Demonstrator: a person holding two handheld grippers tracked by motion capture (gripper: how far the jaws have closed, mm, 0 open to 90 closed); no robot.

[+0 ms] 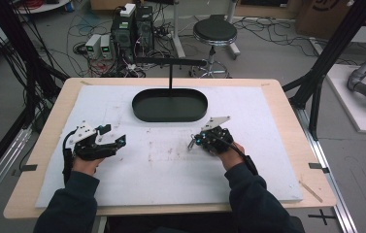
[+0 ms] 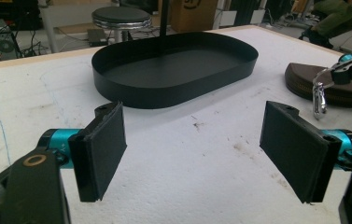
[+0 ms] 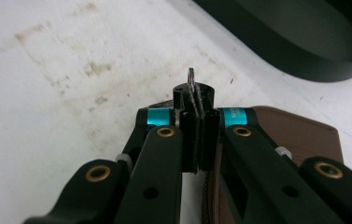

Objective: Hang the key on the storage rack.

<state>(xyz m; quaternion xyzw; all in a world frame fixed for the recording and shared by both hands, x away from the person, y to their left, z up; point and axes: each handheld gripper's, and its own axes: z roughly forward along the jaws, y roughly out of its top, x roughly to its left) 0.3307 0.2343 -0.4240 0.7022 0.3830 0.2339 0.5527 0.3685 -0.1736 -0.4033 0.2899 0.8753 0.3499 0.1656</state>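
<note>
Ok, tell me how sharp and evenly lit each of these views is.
High view: soft and low in detail, evenly lit, faint shadows under the black tray. Left gripper view: crisp, with glare on the metal clasp. Right gripper view: the right hand-held gripper is sharp, the brown pouch and tray behind slightly soft.

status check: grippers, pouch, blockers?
Right gripper shut on silver clasp of brown pouch. Left gripper open, holding nothing. Black tray beyond, apart; nothing in the way.

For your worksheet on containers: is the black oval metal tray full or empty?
Empty: the black oval metal tray shows a bare dark floor inside its rim in the left gripper view.
</note>
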